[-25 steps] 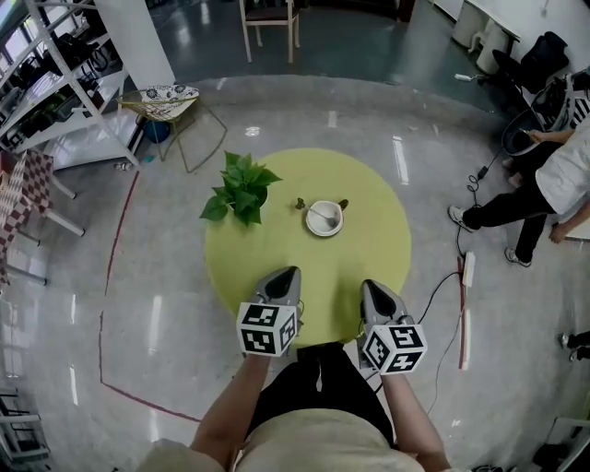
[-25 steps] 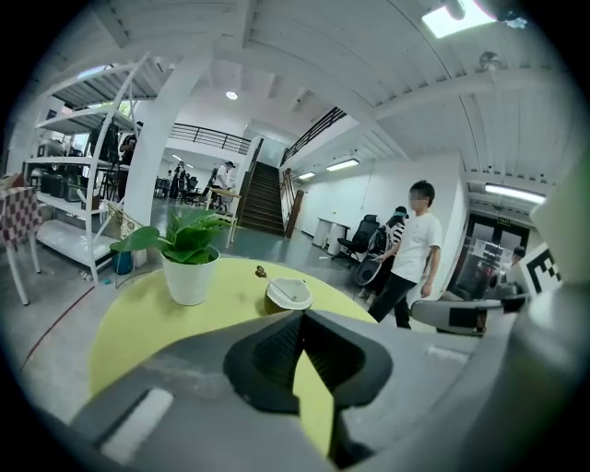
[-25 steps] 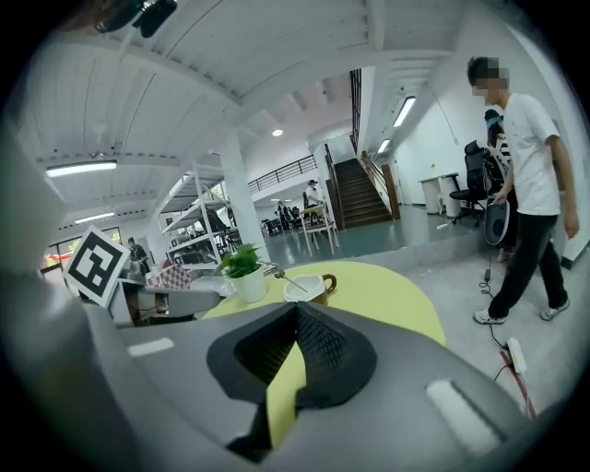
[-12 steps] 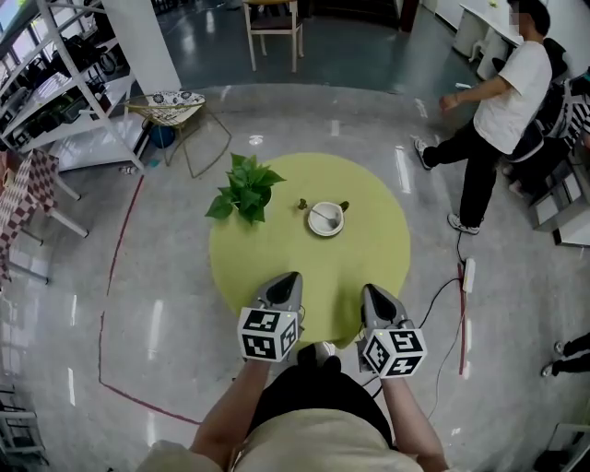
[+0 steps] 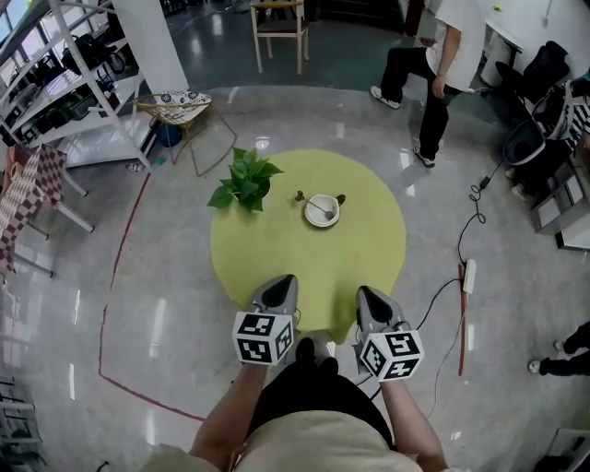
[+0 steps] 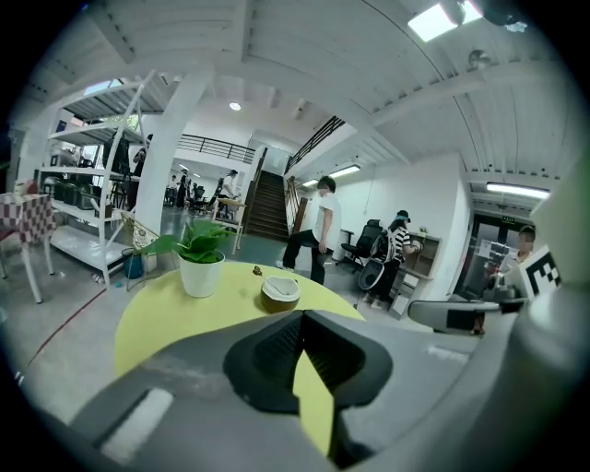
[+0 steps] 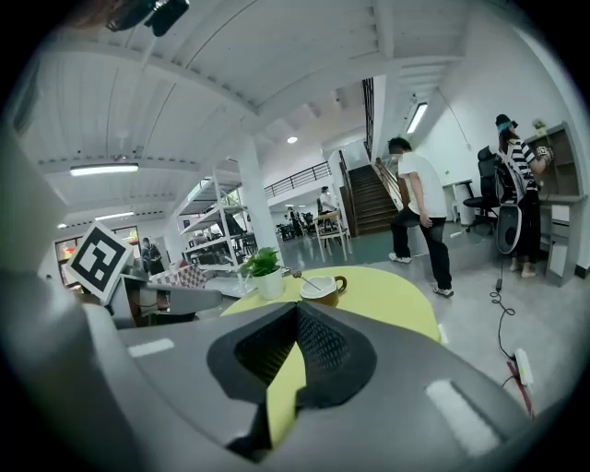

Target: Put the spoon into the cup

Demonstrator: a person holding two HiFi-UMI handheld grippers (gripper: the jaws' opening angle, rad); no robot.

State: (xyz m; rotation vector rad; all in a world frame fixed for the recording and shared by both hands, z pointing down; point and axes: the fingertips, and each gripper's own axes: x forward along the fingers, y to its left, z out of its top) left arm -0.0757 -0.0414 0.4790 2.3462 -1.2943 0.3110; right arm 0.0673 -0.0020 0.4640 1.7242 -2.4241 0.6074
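A brown cup with a white inside [image 5: 322, 210] stands on the far half of the round yellow table [image 5: 369, 249], and a metal spoon [image 5: 320, 207] rests in it with its handle leaning over the rim. The cup [image 6: 280, 292] shows small and far off in the left gripper view, and the cup [image 7: 322, 289] with the spoon handle [image 7: 300, 277] in the right gripper view. My left gripper [image 5: 281, 282] and right gripper [image 5: 367, 295] hover side by side over the table's near edge, far from the cup. Both are shut with nothing between the jaws.
A potted green plant [image 5: 244, 184] stands on the table left of the cup. A person [image 5: 433, 55] walks behind the table. A wooden chair [image 5: 278, 28], a wire stool [image 5: 173, 103], shelving [image 5: 64, 83] and a floor power strip [image 5: 468, 273] surround the table.
Both grippers stay shut and have drifted slightly along the table's near edge. The person in the background has walked from the right side to behind the table.
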